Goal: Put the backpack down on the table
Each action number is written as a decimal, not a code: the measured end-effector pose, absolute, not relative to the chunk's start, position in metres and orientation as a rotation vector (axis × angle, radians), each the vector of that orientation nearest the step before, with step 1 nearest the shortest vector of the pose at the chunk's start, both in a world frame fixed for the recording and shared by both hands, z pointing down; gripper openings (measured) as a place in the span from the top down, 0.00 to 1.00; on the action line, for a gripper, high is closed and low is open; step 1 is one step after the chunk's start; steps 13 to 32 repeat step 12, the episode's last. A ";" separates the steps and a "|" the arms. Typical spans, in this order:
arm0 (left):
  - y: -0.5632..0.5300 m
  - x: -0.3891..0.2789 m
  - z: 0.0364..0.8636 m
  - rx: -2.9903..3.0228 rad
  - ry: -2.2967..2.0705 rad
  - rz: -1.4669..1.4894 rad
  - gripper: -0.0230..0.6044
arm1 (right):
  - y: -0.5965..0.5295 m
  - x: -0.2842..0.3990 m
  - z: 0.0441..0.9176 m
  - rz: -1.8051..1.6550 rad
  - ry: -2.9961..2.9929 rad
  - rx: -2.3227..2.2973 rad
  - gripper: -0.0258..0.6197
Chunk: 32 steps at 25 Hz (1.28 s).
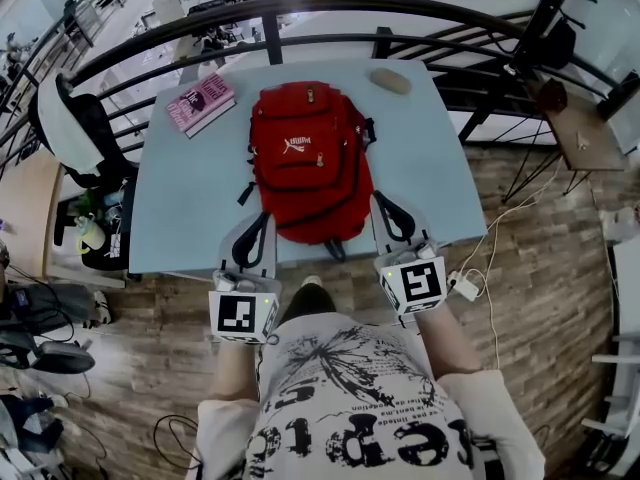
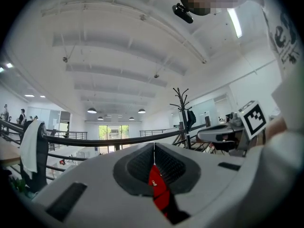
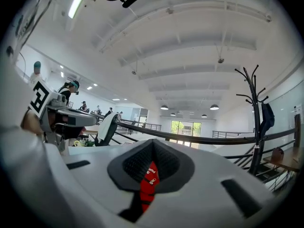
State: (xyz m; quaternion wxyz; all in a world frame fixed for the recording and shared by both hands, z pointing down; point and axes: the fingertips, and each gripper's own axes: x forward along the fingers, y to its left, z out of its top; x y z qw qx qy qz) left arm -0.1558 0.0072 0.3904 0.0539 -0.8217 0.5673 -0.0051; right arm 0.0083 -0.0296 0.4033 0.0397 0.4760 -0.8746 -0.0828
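— While the red backpack (image 1: 310,158) lies flat on the table (image 1: 190,198), its lower end at the near edge, is the task counted as done?
— It is judged so. The left gripper (image 1: 264,219) and right gripper (image 1: 381,201) are held pressed together at its lower corners, and nothing is seen pinched.

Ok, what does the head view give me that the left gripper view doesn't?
Only the head view: the whole red backpack lying on the table, the pink book beside it, and the left tool at the backpack's near corner.
Only the left gripper view: the ceiling lights, the coat stand, and, close up, its closed jaws with a strip of red backpack between them.
Both: the backpack, the right tool and the black railing.
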 end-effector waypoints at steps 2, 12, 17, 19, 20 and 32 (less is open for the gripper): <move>0.006 -0.158 0.395 -2.493 1.725 -0.015 0.95 | -0.031 0.008 0.403 -0.249 -2.691 1.465 0.97; 0.004 -0.165 0.395 -2.530 1.762 -0.051 0.95 | -0.029 0.001 0.411 -0.214 -2.678 1.469 0.97; 0.004 -0.165 0.395 -2.530 1.762 -0.051 0.95 | -0.029 0.001 0.411 -0.214 -2.678 1.469 0.97; 0.004 -0.165 0.395 -2.530 1.762 -0.051 0.95 | -0.029 0.001 0.411 -0.214 -2.678 1.469 0.97; 0.004 -0.165 0.395 -2.530 1.762 -0.051 0.95 | -0.029 0.001 0.411 -0.214 -2.678 1.469 0.97; 0.004 -0.165 0.395 -2.530 1.762 -0.051 0.95 | -0.029 0.001 0.411 -0.214 -2.678 1.469 0.97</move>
